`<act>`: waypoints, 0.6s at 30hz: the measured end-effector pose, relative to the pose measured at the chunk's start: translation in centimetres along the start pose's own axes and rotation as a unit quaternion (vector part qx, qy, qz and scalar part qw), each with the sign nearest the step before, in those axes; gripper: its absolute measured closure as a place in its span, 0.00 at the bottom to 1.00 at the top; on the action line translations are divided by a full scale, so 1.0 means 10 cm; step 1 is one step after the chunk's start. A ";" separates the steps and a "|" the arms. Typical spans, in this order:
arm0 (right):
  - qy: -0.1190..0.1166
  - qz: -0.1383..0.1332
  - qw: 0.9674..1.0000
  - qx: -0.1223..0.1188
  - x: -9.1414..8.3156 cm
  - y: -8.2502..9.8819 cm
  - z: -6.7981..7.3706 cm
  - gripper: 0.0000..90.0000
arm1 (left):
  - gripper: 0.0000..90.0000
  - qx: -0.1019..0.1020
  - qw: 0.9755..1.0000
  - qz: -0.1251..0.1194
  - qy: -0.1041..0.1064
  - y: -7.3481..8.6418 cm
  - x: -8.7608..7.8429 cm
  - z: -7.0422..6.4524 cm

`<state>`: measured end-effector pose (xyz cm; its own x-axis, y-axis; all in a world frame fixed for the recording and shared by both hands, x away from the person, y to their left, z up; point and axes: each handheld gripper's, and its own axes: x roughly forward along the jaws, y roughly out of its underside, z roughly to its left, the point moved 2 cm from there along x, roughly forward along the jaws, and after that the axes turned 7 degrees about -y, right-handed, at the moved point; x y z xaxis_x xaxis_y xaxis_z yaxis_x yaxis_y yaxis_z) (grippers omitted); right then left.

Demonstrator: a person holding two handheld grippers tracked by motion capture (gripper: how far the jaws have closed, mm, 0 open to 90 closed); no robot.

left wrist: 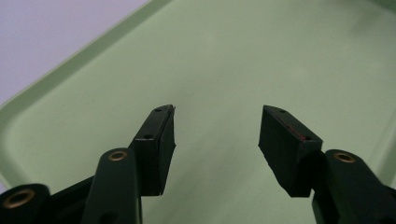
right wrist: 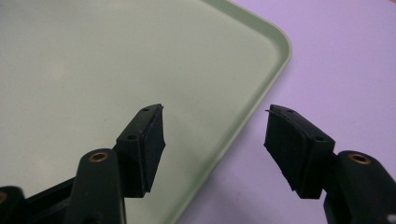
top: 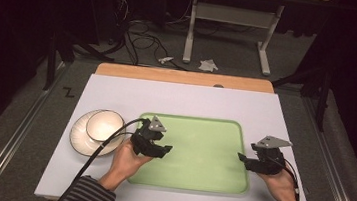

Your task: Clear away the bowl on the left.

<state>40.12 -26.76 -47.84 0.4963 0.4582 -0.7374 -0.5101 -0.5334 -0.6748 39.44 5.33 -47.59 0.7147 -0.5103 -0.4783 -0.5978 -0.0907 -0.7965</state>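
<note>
A shallow, pale green plastic tray [top: 201,153] with rounded corners lies flat in the middle of the white worktop [top: 117,91], its long sides running left to right in the high view. The tray's floor is bare.

The left claw [top: 154,145], black with a grey three-cornered plate on top and a dark cable trailing back over the person's striped sleeve [top: 86,196], hangs over the tray's left part, just inside the left rim. In the left gripper view its jaws stand wide apart with only the green tray floor between them, and the pads [left wrist: 161,149] press on nothing.

The right claw [top: 263,159] is held at the tray's right edge. In the right gripper view its jaws are likewise spread wide: one jaw is over the tray [right wrist: 116,60], the other over the white worktop [right wrist: 336,60], and the tray's rounded rim runs between them. Nothing is gripped.

To the left of the tray, apart from it, a round white ribbed plate [top: 79,138] rests on the worktop with a white bowl [top: 105,125] standing on it. The left claw's cable passes over the plate's near right edge.
</note>
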 end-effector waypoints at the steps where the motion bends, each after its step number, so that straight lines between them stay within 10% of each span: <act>1: -0.002 0.000 1.000 0.000 0.00 0.00 0.00 0.43 | 0.51 0.000 1.000 0.002 0.000 0.00 0.00 0.00; 18: -0.004 0.006 1.000 -0.015 0.04 0.00 0.04 0.44 | 0.47 0.001 1.000 -0.010 -0.005 -0.03 -0.05 0.04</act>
<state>40.01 -26.27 -48.10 0.4848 0.4562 -0.7462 -0.4944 -0.5608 -0.6641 39.39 5.96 -47.27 0.7303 -0.5004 -0.4649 -0.5823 -0.1002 -0.8068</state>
